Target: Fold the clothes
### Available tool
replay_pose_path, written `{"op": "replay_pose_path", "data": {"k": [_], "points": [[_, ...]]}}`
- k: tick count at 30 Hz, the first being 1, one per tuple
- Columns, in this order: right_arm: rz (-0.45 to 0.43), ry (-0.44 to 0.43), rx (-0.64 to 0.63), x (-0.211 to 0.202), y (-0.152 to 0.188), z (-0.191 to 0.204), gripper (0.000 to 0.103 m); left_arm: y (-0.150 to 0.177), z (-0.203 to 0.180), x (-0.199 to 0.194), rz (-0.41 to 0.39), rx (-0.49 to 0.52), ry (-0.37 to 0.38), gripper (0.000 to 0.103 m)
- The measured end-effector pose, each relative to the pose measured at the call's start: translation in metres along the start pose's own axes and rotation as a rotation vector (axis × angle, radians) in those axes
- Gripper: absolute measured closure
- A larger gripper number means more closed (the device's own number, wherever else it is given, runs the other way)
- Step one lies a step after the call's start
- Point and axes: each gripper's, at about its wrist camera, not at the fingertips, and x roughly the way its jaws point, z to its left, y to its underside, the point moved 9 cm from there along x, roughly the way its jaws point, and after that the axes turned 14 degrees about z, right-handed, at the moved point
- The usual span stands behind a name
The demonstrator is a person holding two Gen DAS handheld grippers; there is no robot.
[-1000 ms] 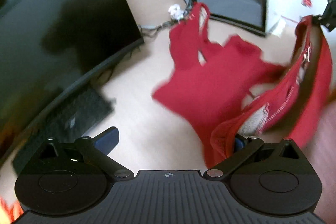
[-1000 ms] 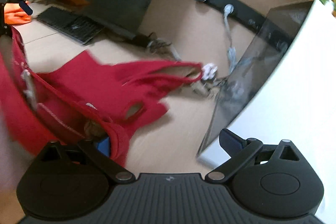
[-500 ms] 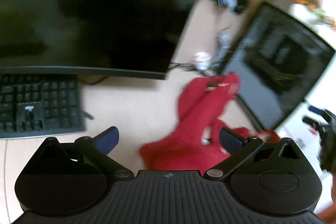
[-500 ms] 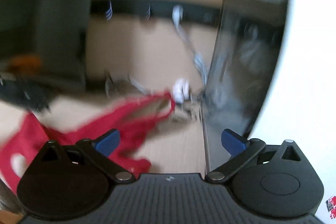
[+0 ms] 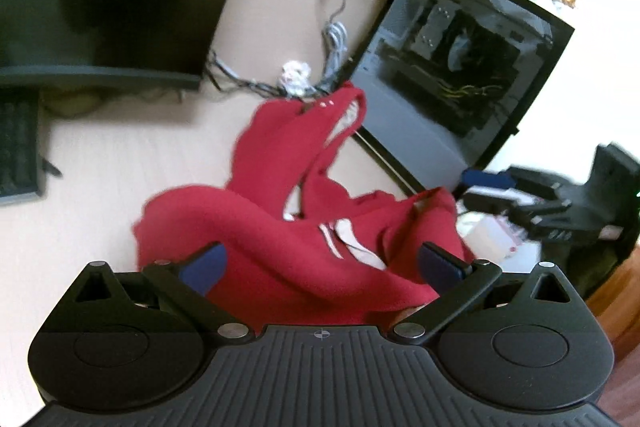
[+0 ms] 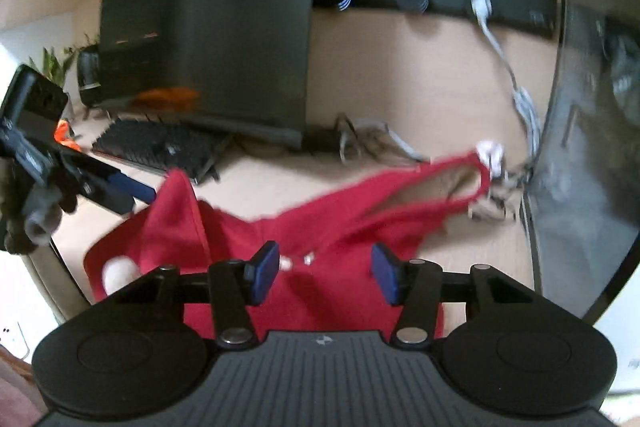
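While the keyboard (image 5: 18,151) sits at the far left, the left gripper (image 5: 320,263) hangs released, jaws wide, over the crumpled red garment (image 5: 280,227) on the desk (image 5: 100,167). Further right, the right gripper (image 6: 326,273) has just been closing, red cloth under it, pads not touching.

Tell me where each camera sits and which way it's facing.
Left wrist: on the left gripper, angled down over its open fingers at the red garment on the desk; right gripper at right.
Right wrist: on the right gripper, fingers apart, just closing partway, over the garment.
Shared: garment, monitor, PC case.
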Motion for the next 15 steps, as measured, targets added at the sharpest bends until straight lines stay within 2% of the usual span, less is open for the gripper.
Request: {"op": "replay_pose_path", "data": {"k": [2, 4, 8, 10, 12, 15], "points": [[0.011, -0.020, -0.016, -0.005, -0.004, 0.008, 0.052, 0.003, -0.006, -0.002, -0.015, 0.010, -0.014, 0.000], [0.050, -0.088, -0.014, 0.002, -0.006, 0.015, 0.048, 0.007, -0.011, -0.003, -0.019, 0.000, 0.005, 0.000], [0.165, 0.090, -0.079, 0.025, 0.021, 0.004, 0.032, 0.010, -0.016, -0.015, -0.047, 0.024, -0.003, 0.000], [0.222, 0.180, -0.111, 0.035, 0.034, -0.002, 0.030, 0.011, -0.010, -0.019, -0.055, 0.015, -0.029, 0.000], [0.233, 0.189, -0.036, 0.032, 0.042, -0.019, 0.030, 0.014, 0.004, -0.017, -0.036, -0.033, -0.069, 0.000], [0.127, -0.002, 0.119, 0.007, 0.014, -0.021, 0.030, 0.021, 0.011, -0.010, -0.007, -0.077, -0.071, 0.000]]}}
